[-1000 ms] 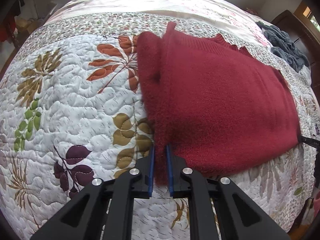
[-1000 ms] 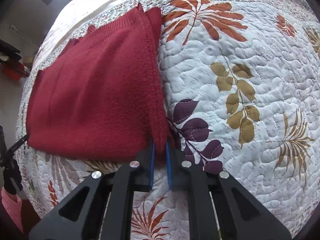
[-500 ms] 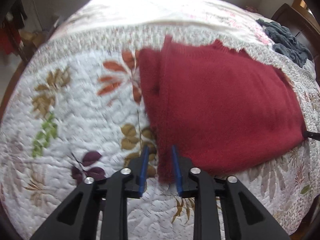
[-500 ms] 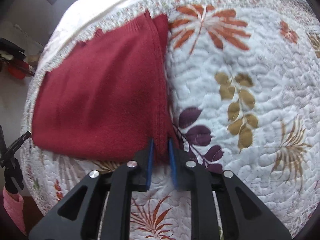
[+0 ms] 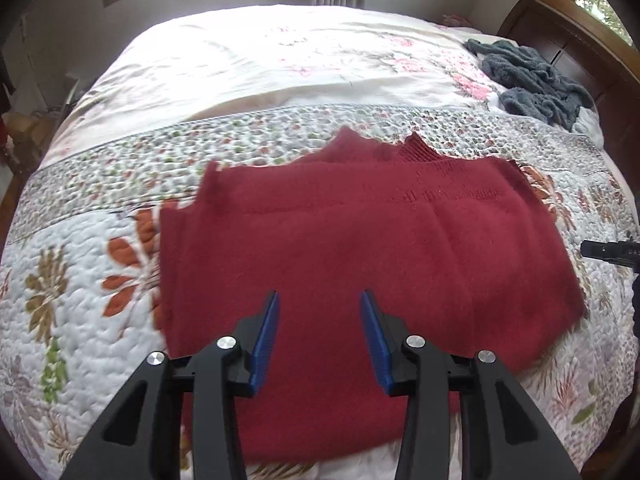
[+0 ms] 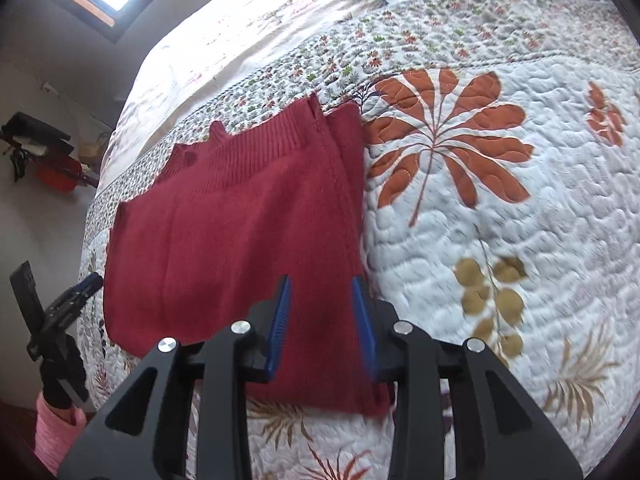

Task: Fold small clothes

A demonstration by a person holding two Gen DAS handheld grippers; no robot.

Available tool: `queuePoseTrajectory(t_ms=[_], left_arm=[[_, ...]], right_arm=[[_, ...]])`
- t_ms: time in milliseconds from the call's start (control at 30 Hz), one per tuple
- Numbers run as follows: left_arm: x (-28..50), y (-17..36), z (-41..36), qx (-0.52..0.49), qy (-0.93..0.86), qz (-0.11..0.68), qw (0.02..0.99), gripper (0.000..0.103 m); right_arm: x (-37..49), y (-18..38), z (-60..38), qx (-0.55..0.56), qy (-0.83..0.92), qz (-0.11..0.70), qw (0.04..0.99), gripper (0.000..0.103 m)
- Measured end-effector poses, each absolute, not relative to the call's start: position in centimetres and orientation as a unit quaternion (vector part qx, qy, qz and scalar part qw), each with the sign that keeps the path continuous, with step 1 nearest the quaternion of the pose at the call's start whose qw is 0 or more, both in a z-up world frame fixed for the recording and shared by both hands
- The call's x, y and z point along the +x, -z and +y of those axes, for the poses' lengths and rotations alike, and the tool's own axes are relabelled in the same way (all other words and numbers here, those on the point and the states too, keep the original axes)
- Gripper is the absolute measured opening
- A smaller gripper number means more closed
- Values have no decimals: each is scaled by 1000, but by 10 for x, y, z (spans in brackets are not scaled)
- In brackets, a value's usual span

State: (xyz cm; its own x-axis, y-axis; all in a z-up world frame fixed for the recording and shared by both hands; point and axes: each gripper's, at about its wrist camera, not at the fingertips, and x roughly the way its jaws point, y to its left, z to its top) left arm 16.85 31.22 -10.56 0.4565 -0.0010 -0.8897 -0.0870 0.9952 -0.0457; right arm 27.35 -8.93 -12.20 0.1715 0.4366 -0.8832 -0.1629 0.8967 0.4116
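A dark red knitted sweater lies folded flat on the quilted bed, ribbed hem and collar at its far edge. My left gripper is open above the sweater's near side, with nothing between its blue pads. In the right wrist view the same sweater fills the left half. My right gripper is open over its right-hand edge and holds nothing. The other gripper's black tip shows at the right edge of the left wrist view. The left gripper and a pink sleeve appear at the left of the right wrist view.
The bed carries a white leaf-print quilt and a pale floral sheet further back. A grey-blue fuzzy garment lies crumpled at the far right by a dark wooden headboard. Dark and red items stand on the floor left of the bed.
Both grippers were shut on the sweater's near corners; both have opened, let go and pulled back and up. The sweater now lies free on the quilt.
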Motion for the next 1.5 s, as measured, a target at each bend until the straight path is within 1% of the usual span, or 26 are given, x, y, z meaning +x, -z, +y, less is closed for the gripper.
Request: queuePoseTrajectory(t_ms=[267, 500, 600, 667, 1067, 1233, 1400, 1500], left_arm=[[184, 145, 310, -43, -38, 546, 836, 42], [186, 161, 315, -44, -40, 551, 833, 43], [186, 164, 317, -47, -39, 551, 832, 43], [185, 165, 317, -45, -37, 550, 833, 44], [185, 169, 320, -54, -33, 546, 835, 45], [185, 168, 322, -67, -34, 546, 835, 45], [176, 155, 326, -82, -27, 543, 835, 44], [171, 148, 327, -83, -23, 540, 837, 43]], right_arm=[[290, 150, -91, 116, -187, 633, 743, 32], [294, 172, -91, 138, -200, 640, 729, 32], [294, 179, -86, 138, -207, 643, 724, 22], [292, 177, -83, 125, -208, 639, 730, 20], [291, 182, -88, 143, -194, 640, 729, 18], [294, 166, -77, 134, -189, 643, 730, 13], [285, 118, -51, 121, -235, 613, 744, 11], [280, 94, -24, 85, -243, 607, 752, 11]])
